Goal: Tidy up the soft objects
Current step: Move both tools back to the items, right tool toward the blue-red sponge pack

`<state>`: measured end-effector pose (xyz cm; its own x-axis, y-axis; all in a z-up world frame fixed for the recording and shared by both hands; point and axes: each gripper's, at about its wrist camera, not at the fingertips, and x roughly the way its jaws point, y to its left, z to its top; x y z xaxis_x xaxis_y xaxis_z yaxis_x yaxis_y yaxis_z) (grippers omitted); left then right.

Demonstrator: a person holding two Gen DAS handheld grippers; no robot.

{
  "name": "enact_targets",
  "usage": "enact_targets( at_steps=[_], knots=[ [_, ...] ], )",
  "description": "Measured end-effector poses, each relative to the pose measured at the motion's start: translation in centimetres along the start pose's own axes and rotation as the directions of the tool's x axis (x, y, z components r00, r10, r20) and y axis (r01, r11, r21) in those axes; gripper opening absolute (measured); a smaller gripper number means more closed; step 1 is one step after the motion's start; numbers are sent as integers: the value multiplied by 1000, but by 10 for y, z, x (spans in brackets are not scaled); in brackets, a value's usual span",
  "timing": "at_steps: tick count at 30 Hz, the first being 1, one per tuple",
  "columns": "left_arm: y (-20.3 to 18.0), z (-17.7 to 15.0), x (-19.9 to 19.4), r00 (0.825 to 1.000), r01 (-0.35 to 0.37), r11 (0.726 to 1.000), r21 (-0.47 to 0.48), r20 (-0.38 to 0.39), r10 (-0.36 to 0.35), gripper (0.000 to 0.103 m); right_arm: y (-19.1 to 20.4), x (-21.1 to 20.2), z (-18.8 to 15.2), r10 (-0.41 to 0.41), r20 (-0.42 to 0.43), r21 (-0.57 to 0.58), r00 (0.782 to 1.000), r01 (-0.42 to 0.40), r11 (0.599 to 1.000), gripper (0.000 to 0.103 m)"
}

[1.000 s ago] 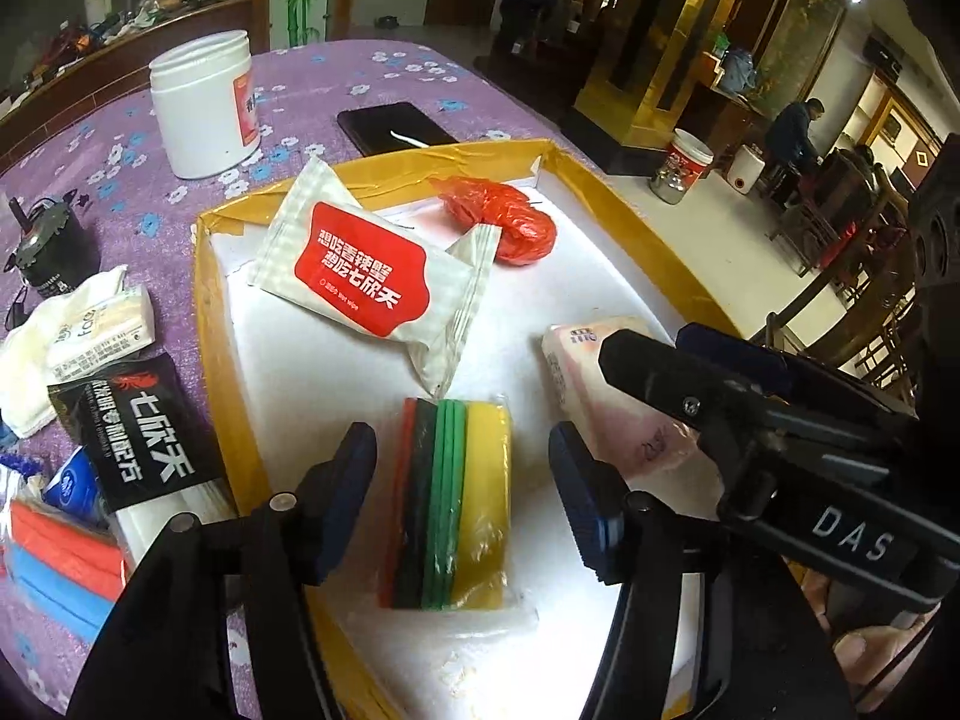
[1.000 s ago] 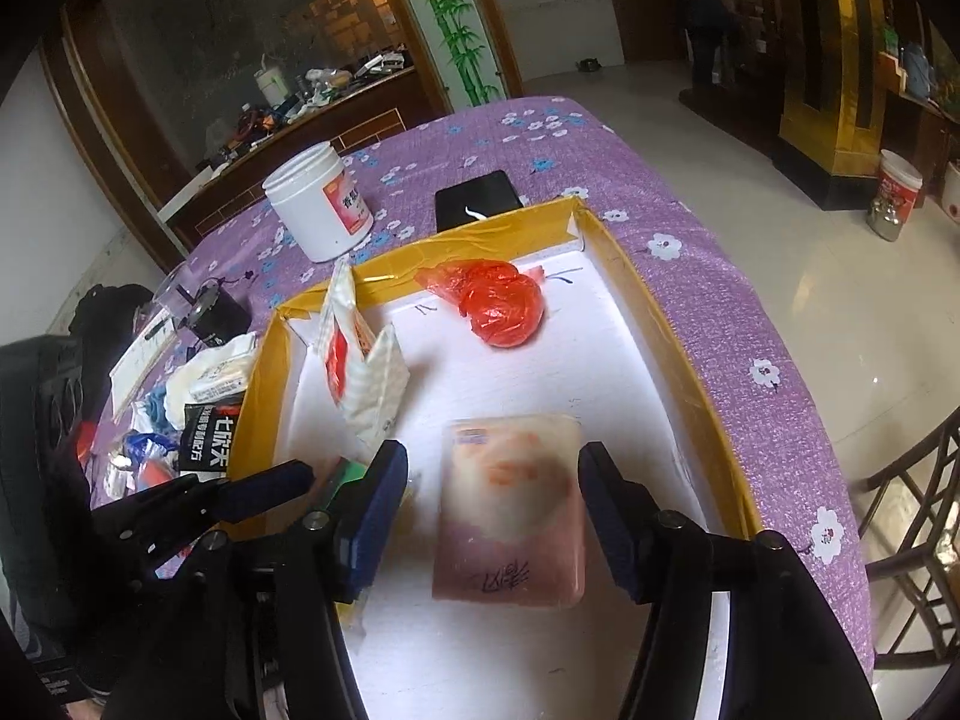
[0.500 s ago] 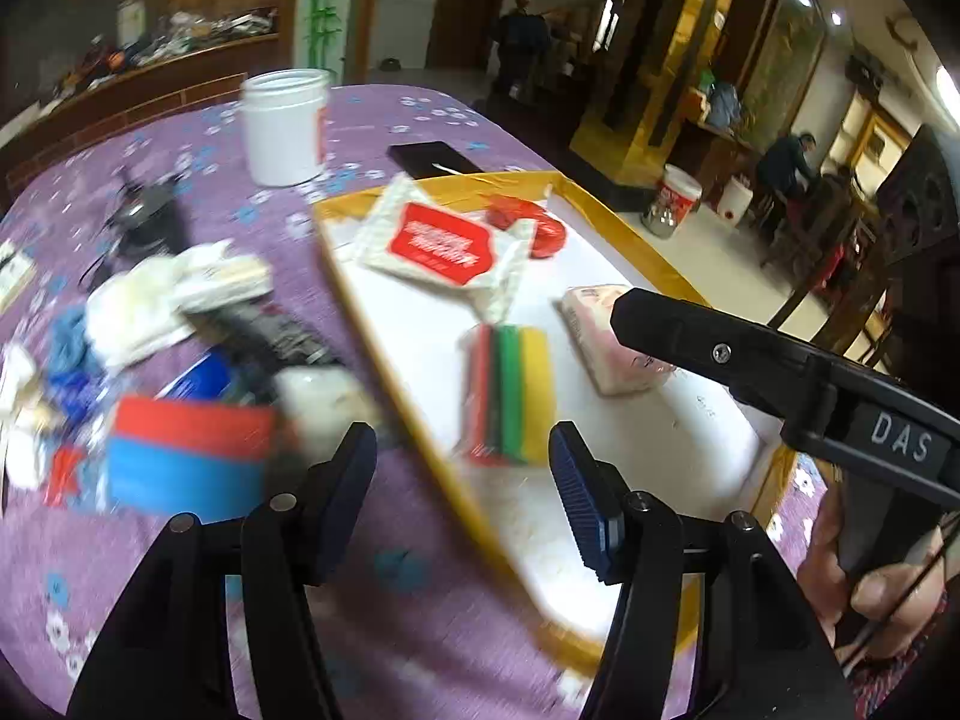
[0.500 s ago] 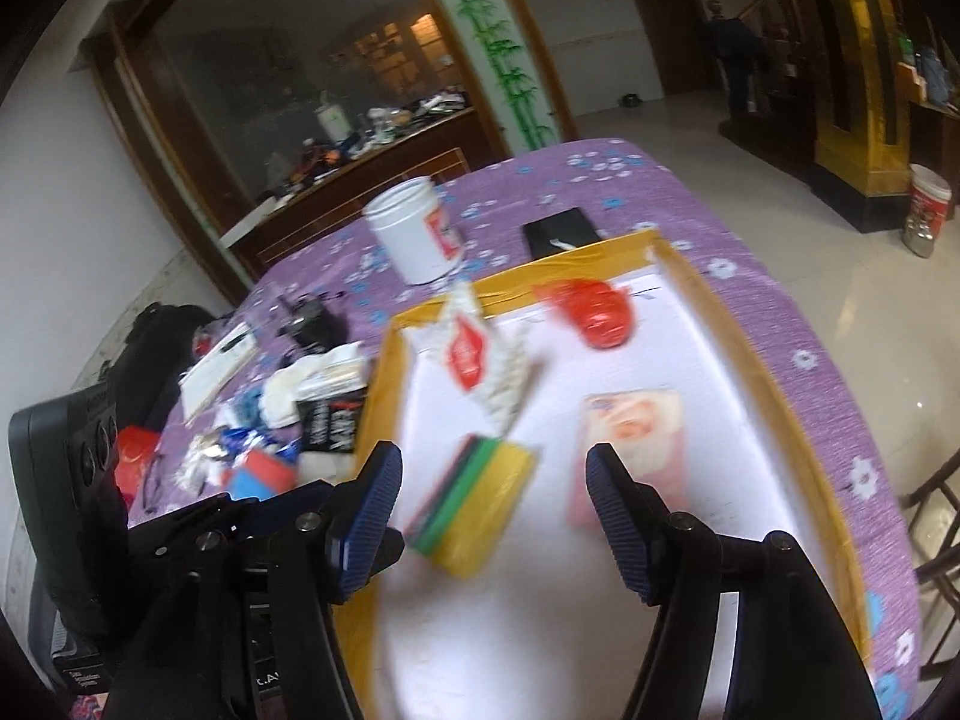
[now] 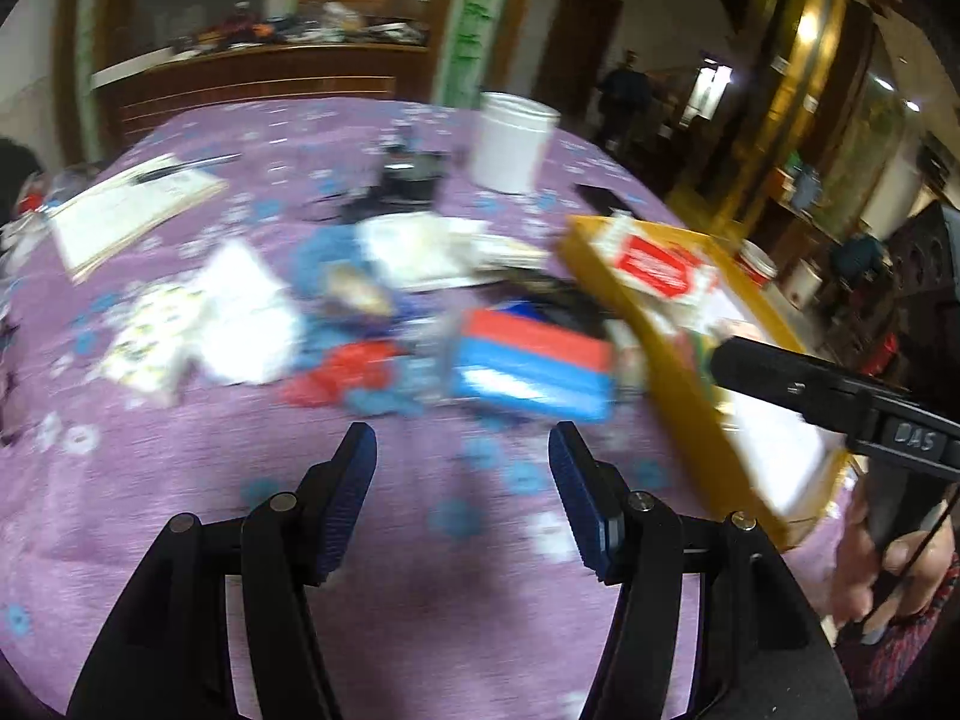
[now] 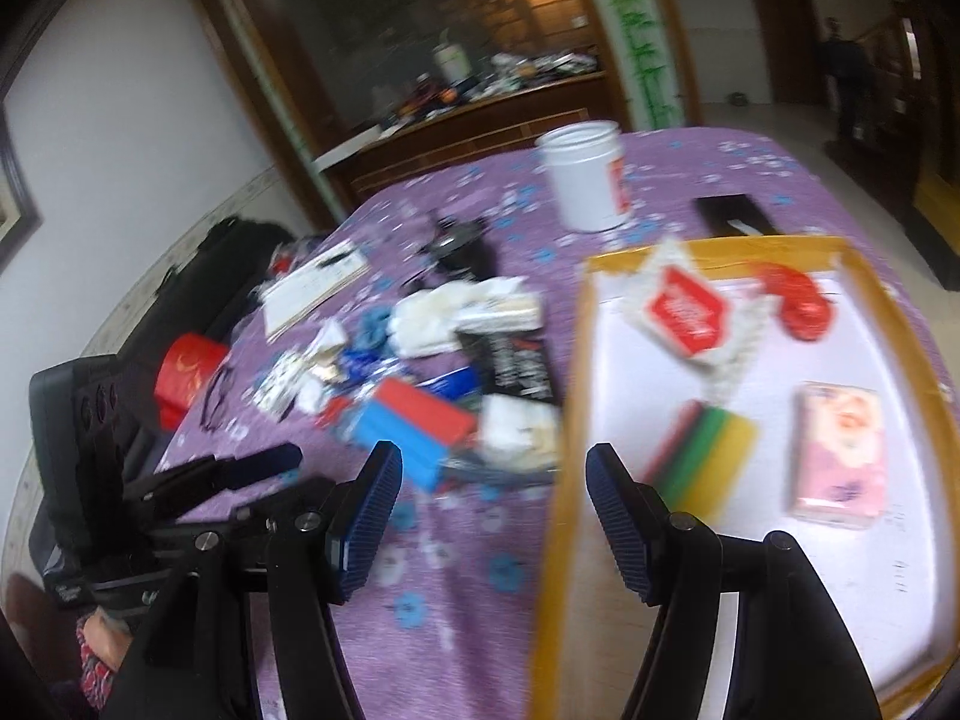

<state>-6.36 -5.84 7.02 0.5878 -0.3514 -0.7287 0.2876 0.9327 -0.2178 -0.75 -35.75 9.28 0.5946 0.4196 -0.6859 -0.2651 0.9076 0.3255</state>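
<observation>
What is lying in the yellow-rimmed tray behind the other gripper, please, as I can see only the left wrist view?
Observer: A pink soft tissue pack lies flat in the yellow-rimmed tray, close to its right rim.
Operator: Thank you. Is anything next to it?
Observer: A wrapped stack of red, green and yellow sponge sheets lies to its left, apart from it.
Operator: And is the right gripper carrying anything?
Observer: No. The right gripper has just been opening its jaws, and nothing is between them; they hang above the tray's left rim and the purple flowered tablecloth.
</observation>
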Motion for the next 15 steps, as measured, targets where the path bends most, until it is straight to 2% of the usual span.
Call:
enact_targets(
  at_steps=[2, 8, 12, 14, 15],
  knots=[
    [24, -2, 3, 999, -39, 998, -53, -1, 39, 59, 9, 11, 3, 24, -23, -14, 999, -24, 1000, 67],
    [62, -8, 5, 997, -71, 989, -133, -9, 71, 59, 40, 46, 15, 37, -57, -69, 998, -41, 997, 67],
    [76, -15, 10, 996, -89, 984, -151, -12, 89, 59, 49, 73, 21, -12, -60, -96, 998, 6, 995, 68],
    [83, -18, 12, 996, -85, 982, -167, -26, 82, 59, 48, 88, 17, -22, -105, -101, 994, 11, 995, 68],
    [86, -18, 10, 998, -57, 982, -179, -15, 55, 59, 48, 90, 14, -12, -123, -97, 992, 0, 995, 69]
  ],
)
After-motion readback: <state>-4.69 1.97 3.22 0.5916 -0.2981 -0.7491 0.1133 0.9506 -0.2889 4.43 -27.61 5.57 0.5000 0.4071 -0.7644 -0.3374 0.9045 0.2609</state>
